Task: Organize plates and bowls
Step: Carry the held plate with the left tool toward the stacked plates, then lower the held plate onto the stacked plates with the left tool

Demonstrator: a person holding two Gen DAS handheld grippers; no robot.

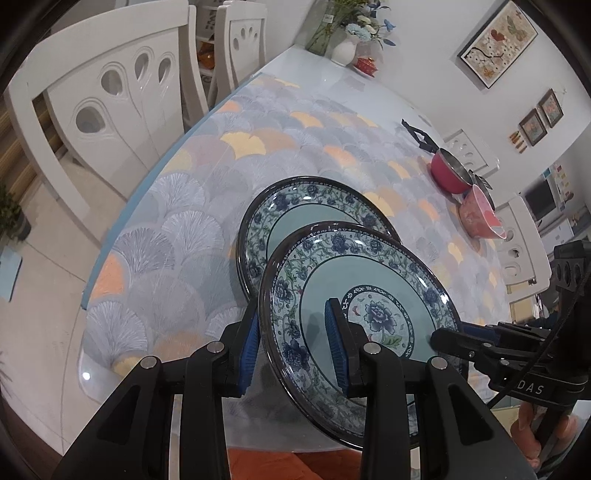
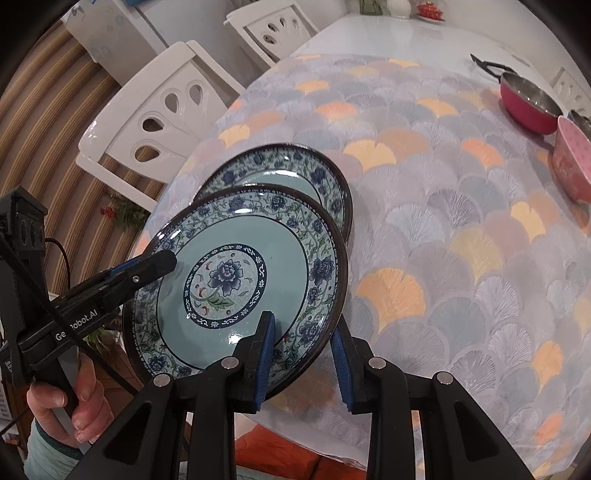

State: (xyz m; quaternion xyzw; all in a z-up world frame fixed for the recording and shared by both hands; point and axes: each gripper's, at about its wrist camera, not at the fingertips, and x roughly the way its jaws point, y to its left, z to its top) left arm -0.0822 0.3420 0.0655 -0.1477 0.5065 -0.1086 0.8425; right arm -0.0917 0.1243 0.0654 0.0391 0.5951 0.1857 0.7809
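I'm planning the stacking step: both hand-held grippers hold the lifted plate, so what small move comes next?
Probably carry the lifted plate forward over the resting plate and lower it, since both the left hand-held gripper and right hand-held gripper straddle its rim.

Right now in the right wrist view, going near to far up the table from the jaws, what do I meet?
Held plate gripped at its rim by both grippers → second plate lying on the tablecloth → bare white tabletop → small red dish at the far end.
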